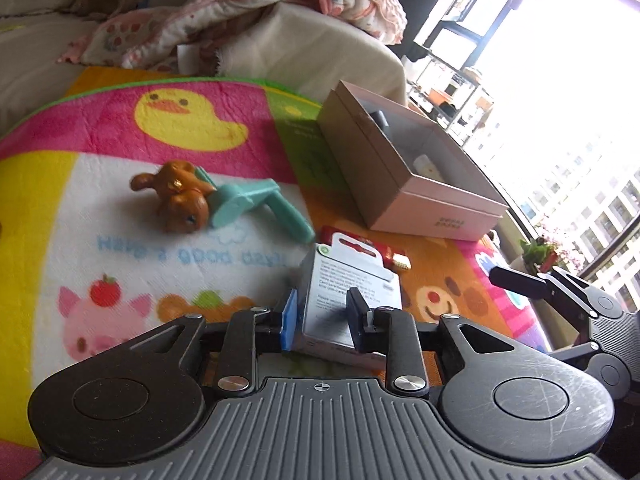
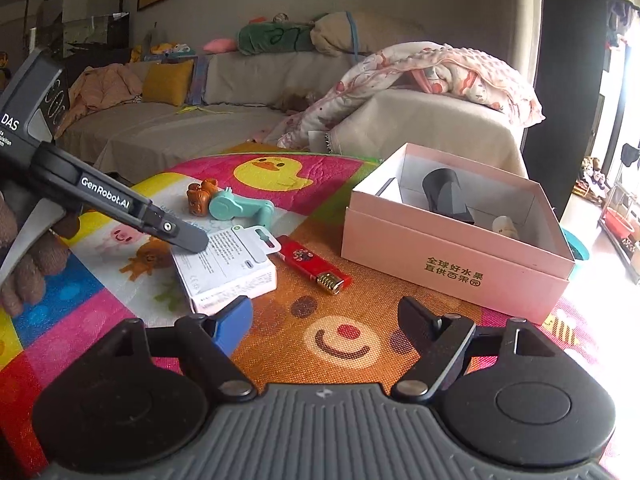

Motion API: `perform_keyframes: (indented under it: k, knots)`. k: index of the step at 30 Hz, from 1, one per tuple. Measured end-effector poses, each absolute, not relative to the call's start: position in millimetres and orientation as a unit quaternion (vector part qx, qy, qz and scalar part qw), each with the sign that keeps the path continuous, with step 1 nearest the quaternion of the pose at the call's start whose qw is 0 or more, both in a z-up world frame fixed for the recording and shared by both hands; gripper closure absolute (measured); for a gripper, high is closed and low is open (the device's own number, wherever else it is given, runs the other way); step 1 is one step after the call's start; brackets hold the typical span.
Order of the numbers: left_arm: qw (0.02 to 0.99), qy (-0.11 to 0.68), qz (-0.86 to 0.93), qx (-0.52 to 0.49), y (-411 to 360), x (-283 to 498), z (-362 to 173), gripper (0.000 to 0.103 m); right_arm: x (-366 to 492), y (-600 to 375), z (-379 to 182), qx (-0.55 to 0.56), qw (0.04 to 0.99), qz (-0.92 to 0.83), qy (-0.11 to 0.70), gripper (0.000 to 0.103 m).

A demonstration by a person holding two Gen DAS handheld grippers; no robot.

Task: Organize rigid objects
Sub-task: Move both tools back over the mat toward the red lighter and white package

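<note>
My left gripper (image 1: 325,314) is shut on a small white product box (image 1: 344,300), which lies on the colourful mat; the box also shows in the right wrist view (image 2: 224,268) with the left gripper's finger (image 2: 188,238) on it. A red lighter (image 2: 314,264) lies just right of the box. A brown toy figure (image 1: 182,196) and a teal plastic toy (image 1: 250,206) lie further back. An open pink box (image 2: 452,256) holds a black object (image 2: 446,194) and a small white item. My right gripper (image 2: 324,320) is open and empty, above the mat.
A covered sofa (image 2: 240,92) with cushions and a patterned blanket (image 2: 420,76) stands behind the mat. A bright window (image 1: 580,80) and shelving are to the right. A gloved hand (image 2: 24,264) holds the left gripper.
</note>
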State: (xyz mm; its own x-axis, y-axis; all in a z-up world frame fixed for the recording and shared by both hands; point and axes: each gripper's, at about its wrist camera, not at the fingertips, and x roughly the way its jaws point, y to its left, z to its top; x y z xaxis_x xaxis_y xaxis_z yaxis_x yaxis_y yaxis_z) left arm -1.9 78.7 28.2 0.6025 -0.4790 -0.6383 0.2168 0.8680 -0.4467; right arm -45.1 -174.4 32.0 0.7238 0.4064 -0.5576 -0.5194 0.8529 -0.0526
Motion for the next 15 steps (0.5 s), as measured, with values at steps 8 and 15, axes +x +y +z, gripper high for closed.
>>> perform_keyframes:
  k: [8, 15]
  knots:
    - [0.879, 0.379, -0.271, -0.098, 34, -15, 37, 0.072, -50, -178, 31, -0.11, 0.924, 0.242, 0.275, 0.023]
    - [0.95, 0.287, -0.122, -0.029, 66, -2, 63, 0.072, -46, -160, 33, -0.085, 0.913, 0.277, 0.287, 0.023]
